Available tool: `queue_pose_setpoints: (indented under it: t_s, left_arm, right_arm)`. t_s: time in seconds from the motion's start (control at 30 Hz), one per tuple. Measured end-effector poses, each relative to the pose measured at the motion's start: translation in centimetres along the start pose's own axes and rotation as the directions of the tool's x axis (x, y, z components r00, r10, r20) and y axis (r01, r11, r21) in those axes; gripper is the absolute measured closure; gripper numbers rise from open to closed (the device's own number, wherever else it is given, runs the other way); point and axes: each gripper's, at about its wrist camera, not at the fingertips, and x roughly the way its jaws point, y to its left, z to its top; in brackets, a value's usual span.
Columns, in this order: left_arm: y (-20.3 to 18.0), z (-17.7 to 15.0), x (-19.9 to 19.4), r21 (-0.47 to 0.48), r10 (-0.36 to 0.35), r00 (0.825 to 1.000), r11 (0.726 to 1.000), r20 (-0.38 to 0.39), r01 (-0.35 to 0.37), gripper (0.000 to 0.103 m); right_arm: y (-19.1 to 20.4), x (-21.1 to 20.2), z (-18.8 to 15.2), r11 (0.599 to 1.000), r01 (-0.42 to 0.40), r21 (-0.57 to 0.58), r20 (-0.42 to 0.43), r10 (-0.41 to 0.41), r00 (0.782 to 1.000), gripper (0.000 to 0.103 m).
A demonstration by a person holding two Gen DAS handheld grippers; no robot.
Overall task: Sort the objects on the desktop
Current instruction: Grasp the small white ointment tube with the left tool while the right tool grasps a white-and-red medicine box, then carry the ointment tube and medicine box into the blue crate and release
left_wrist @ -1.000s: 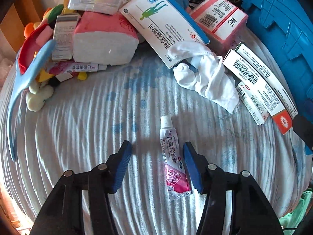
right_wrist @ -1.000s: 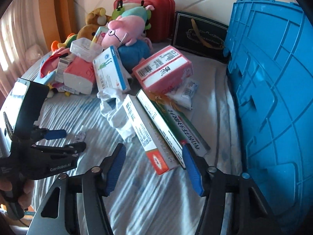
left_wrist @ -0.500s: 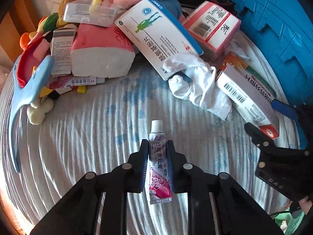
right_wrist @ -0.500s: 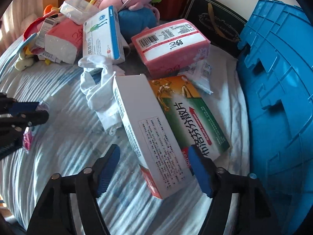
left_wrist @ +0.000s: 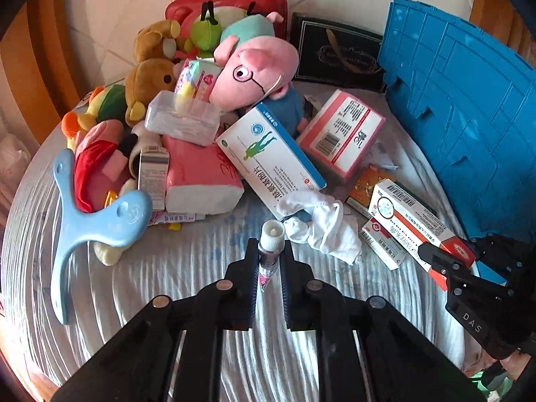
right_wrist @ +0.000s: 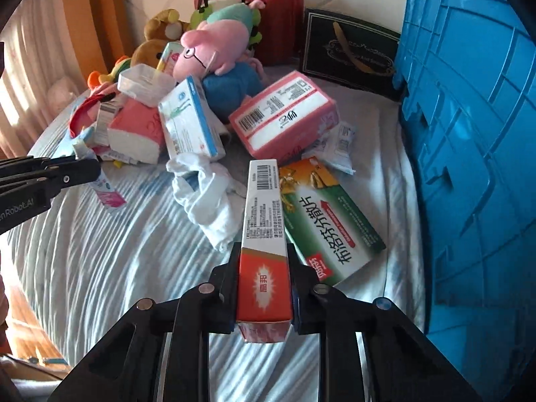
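Left hand-held gripper (left_wrist: 268, 268): clamped tight on the ointment tube (left_wrist: 269, 251), white cap pointing away, clear of the bed (left_wrist: 150, 284)
Right hand-held gripper (right_wrist: 264, 288): jaws closing on the red end of the long carton (right_wrist: 264, 234), pads pressing its sides
Key relation: the blue crate (right_wrist: 469, 134) lies right of both, along the bed's right edge; the right one is nearer
Carton: long axis runs straight ahead, white with barcode

Both grippers are matte black, silver-riveted, with blue-padded fingers (right_wrist: 294, 296) and white lettering.
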Motion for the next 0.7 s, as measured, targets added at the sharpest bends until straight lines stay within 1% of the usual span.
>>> queue_pose_setpoints:
  t_s: [0.1, 0.17, 0.23, 0.27, 0.37, 0.43, 0.5, 0.53, 0.6, 0.7]
  left_arm:
    - [0.0, 0.2, -0.7, 0.001, -0.013, 1.0, 1.0, 0.025, 0.013, 0.091]
    - [0.0, 0.4, -1.4, 0.0, -0.026, 0.999, 1.0, 0.041, 0.026, 0.091]
    - [-0.4, 0.8, -2.7, 0.01, -0.041, 0.996, 0.999, 0.079, 0.04, 0.091]
    - [-0.6, 1.1, -3.6, 0.014, -0.042, 0.994, 0.999, 0.102, 0.041, 0.091]
    - [-1.6, 2.1, -6.3, 0.033, -0.061, 0.986, 0.998, 0.158, 0.056, 0.091]
    - [-2.7, 2.9, -8.3, 0.062, -0.066, 0.978, 0.997, 0.199, 0.055, 0.091]
    - [-4.1, 3.9, -10.4, 0.089, -0.076, 0.965, 0.995, 0.249, 0.055, 0.091]
    - [-4.9, 4.5, -11.4, 0.097, -0.093, 0.958, 0.993, 0.271, 0.069, 0.091]
    - [-6.3, 5.7, -13.5, 0.114, -0.145, 0.94, 0.987, 0.308, 0.114, 0.091]
    - [-9.6, 7.4, -16.4, 0.172, -0.209, 0.909, 0.973, 0.361, 0.155, 0.091]
  right_arm:
    - [0.1, -1.3, 0.7, 1.0, -0.004, 0.008, 0.029, 0.004, 1.0, 0.081]
    - [0.2, -2.6, 1.0, 1.0, -0.02, 0.017, 0.059, 0.019, 0.998, 0.081]
    - [0.1, -4.8, 1.4, 0.999, -0.033, 0.024, 0.114, 0.03, 0.993, 0.081]
    - [0.3, -6.4, 1.8, 0.999, -0.031, 0.022, 0.156, 0.027, 0.987, 0.081]
    - [0.0, -9.9, 2.9, 0.999, -0.026, 0.029, 0.243, 0.018, 0.97, 0.081]
    - [-0.4, -12.4, 3.6, 0.999, -0.029, 0.044, 0.3, 0.015, 0.954, 0.081]
    - [-0.9, -15.1, 4.1, 0.999, -0.009, 0.052, 0.363, -0.011, 0.932, 0.081]
    - [-1.2, -16.4, 4.3, 0.998, -0.002, 0.059, 0.391, -0.021, 0.92, 0.081]
    - [-2.0, -19.1, 4.7, 0.998, 0.01, 0.067, 0.444, -0.039, 0.895, 0.081]
    - [-3.6, -22.7, 5.0, 0.994, 0.06, 0.094, 0.51, -0.1, 0.854, 0.081]
